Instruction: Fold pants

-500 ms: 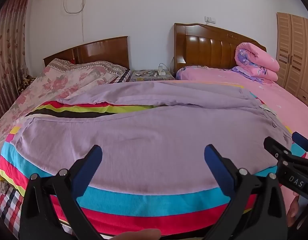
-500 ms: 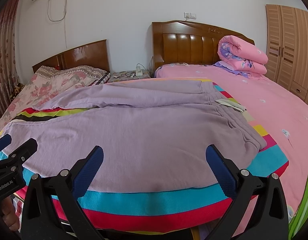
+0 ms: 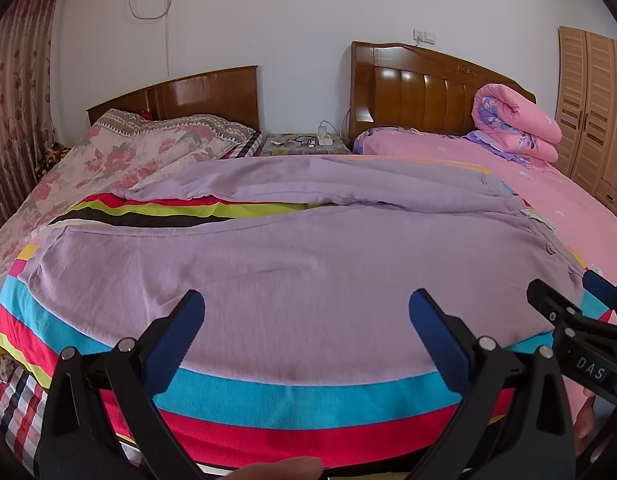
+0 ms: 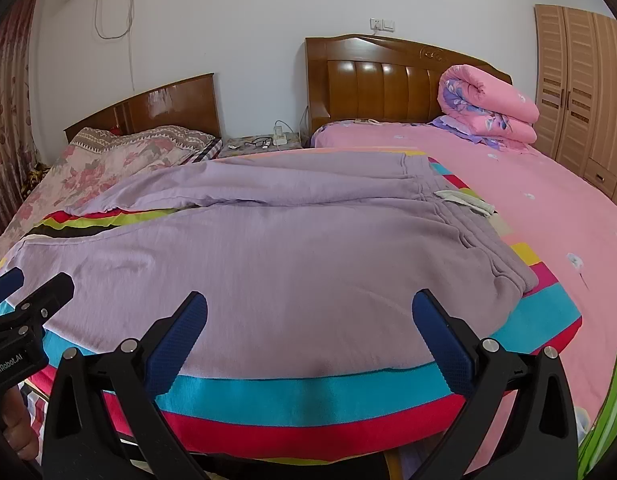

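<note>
The lilac knit cotton pants [image 3: 300, 272] lie spread flat on a multicolour striped blanket [image 3: 308, 396], legs parted in a V toward the left, waistband [image 4: 480, 240] at the right. No fold is made yet.

The left gripper [image 3: 306, 316] hovers at the near edge of the near leg, jaws spread wide, holding nothing. The right gripper [image 4: 308, 316] hovers near the waistband end, jaws likewise released and empty. Each gripper's tip shows at the margin of the other's view.

Risks from this position:
- A pinch may catch the blanket along with the pants, because the knit lies directly on it. The blanket would then lift with the fold.
- A pinch may take only the top layer of the leg, so the fold drags crooked.
- The near hem lies close to the blanket's front edge; a pull toward the person could slide the garment off.

Surroundings: a rolled pink floral quilt [image 4: 488, 104] sits at the far headboard, and a bedside table [image 3: 304, 142] carries what appear to be spectacles and a charger. Both stand well apart from the pants. Nothing obstructs the fold path.
</note>
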`<state>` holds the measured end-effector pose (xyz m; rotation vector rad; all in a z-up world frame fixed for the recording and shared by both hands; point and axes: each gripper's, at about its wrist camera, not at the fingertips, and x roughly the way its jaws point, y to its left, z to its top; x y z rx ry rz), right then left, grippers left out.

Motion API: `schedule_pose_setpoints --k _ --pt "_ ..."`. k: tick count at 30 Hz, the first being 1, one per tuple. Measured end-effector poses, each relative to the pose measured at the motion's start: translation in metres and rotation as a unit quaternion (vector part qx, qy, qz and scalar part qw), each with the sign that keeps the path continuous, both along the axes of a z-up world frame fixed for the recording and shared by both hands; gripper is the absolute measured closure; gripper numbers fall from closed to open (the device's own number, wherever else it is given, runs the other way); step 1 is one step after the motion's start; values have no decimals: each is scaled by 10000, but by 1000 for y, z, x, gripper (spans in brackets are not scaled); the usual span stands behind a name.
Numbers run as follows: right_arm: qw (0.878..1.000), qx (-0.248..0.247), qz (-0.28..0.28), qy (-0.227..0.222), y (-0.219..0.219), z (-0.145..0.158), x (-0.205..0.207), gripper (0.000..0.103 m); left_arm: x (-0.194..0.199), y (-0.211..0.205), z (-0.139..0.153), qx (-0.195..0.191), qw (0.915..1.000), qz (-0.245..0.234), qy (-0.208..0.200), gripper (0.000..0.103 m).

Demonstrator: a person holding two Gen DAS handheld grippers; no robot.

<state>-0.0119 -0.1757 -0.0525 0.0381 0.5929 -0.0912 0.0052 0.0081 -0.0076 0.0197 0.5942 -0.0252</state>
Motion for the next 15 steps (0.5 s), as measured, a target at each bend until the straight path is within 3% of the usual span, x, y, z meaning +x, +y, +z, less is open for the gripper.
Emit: schedule_pose_setpoints --k 15 --pt "10000 1 19 24 1 -2 -1 4 -1 1 -2 -8 10000 13 14 1"
